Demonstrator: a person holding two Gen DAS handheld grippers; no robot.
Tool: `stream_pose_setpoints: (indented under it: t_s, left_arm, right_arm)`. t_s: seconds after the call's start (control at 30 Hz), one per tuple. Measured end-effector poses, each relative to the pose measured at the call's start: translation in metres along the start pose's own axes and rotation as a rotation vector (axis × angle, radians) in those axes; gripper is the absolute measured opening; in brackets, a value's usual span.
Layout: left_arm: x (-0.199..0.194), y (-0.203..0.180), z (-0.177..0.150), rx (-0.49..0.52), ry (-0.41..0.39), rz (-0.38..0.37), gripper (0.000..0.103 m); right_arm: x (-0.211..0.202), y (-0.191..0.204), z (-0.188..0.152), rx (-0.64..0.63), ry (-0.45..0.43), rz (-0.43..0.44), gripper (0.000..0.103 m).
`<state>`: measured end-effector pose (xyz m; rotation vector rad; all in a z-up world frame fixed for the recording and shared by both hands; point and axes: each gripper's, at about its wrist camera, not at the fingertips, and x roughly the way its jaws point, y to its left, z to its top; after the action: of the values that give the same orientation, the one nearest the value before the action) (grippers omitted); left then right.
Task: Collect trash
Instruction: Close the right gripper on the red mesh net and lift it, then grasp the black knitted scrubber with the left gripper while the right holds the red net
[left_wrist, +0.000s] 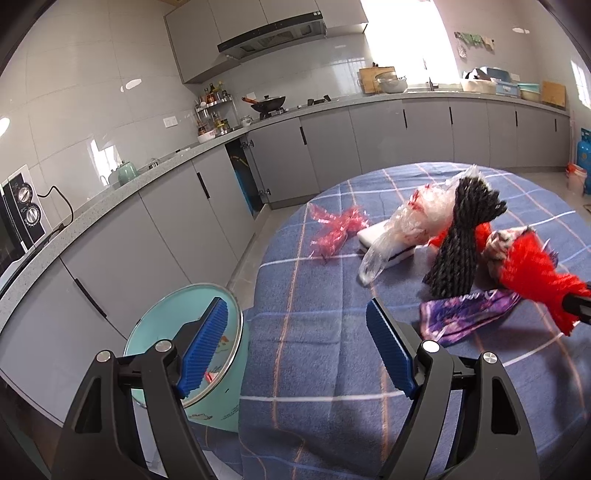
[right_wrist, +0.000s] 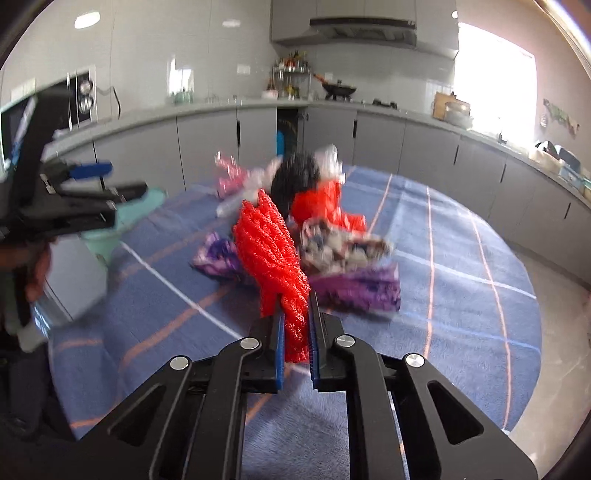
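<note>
Home kitchen. Grey handle-front cabinets (left_wrist: 325, 155) run under a speckled worktop (left_wrist: 110, 192) along two walls. Range hood (left_wrist: 273, 33) above a wok (left_wrist: 267, 101) on the hob. Spice rack (left_wrist: 216, 114) in the worktop's corner, microwave (left_wrist: 18, 218) at its left end. Blue gas cylinder (left_wrist: 584, 151) on the floor at far right. White tiled walls.

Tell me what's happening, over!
Right tool shut on red net. Left tool open, empty, by bin. More trash on table. Path open.

No legible text, label, brand or number on any wrapper, appliance or cabinet.
</note>
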<state>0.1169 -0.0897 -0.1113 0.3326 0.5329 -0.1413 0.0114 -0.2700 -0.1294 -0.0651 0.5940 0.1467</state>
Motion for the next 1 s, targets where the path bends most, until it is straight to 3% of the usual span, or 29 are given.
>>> stream_pose_setpoints:
  t_s: [0.17,0.4,0.83,0.87,0.9,0.93,1.0]
  left_arm:
    - [-0.002,-0.019,0.013,0.037,-0.034,-0.033,0.077]
    - [0.016,-0.063,0.024,0.084,-0.047,-0.122,0.077]
    - [0.06,-0.103,0.023,0.119,0.027,-0.214,0.076]
    - [0.06,-0.104,0.023,0.123,0.025,-0.221,0.071]
    - [0.06,-0.106,0.024,0.135,0.03,-0.243,0.055]
    - [0.061,-0.108,0.023,0.148,0.043,-0.262,0.046]
    - [0.063,-0.114,0.021,0.175,0.058,-0.291,0.007]
  right_arm:
    - [-0.02,-0.013,0.017,0.067,-0.086,-0.085,0.011]
    - [-0.002,-0.033,0.031,0.126,-0.083,-0.239,0.011]
    - [0.015,-0.044,0.037,0.185,-0.091,-0.241,0.011]
    - [0.015,-0.043,0.037,0.187,-0.09,-0.239,0.011]
    - [0.015,-0.043,0.038,0.188,-0.09,-0.239,0.011]
    - [0.015,-0.043,0.037,0.188,-0.091,-0.237,0.011]
    - [0.014,-0.042,0.038,0.186,-0.094,-0.235,0.011]
